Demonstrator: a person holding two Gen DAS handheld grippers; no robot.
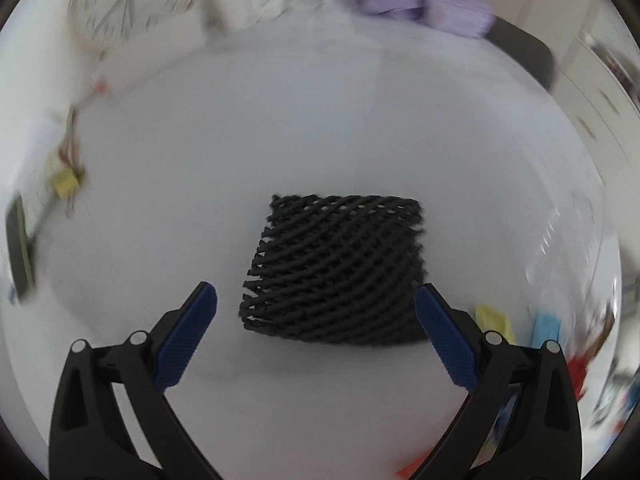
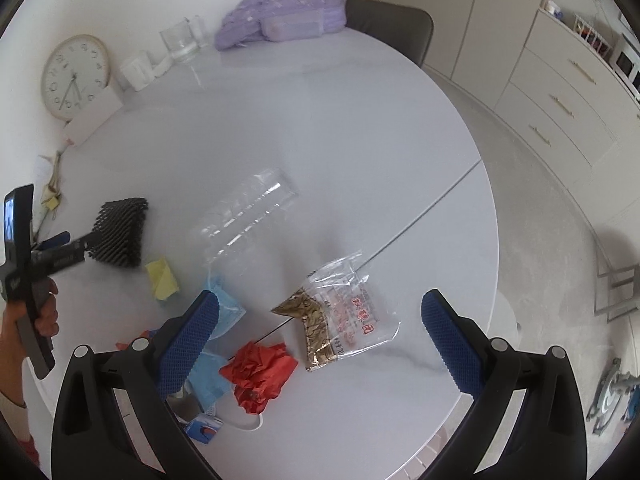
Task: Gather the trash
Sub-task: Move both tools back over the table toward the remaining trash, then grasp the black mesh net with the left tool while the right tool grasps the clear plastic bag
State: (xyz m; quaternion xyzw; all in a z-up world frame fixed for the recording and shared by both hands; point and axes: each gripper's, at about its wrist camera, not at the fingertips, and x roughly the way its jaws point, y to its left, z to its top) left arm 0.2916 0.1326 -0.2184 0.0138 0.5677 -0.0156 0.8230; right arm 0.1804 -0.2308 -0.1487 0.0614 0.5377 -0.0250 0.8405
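Leaning against the wall at the far left, a round cream-rimmed clock (image 2: 75, 77) stands behind a flat white box (image 2: 93, 121) on the pale, smooth, rounded surface (image 2: 340, 128). Clear glass jars (image 2: 182, 42) and a soft lilac bundle (image 2: 282, 12) sit along the far edge.

Nearer, the left claw (image 1: 316, 300) is spread wide, its ribbed blue pads (image 1: 188, 336) on either side of a black foam net sleeve (image 1: 336, 272); this lies on the surface between the tips, a squashed tube of criss-cross strands, and the right pad is at its lower corner, though contact cannot be told. From the right wrist view the person's left hand (image 2: 42, 316) grips that tool's handle at the picture's left edge.

Just right of the sleeve lie a crumpled yellow paper (image 2: 162, 278), then a pleated blue face mask (image 2: 226, 308) and a crushed clear plastic container (image 2: 248, 212). A wrinkled red wrapper (image 2: 260, 374) sits in front of them, with a small blue-and-white carton (image 2: 204, 428) at the near edge.

Further right, a clear plastic bag (image 2: 356, 312) with red printing holds a gold patterned packet (image 2: 310, 326). The right claw (image 2: 320, 312) hangs above this litter, gaping and empty.
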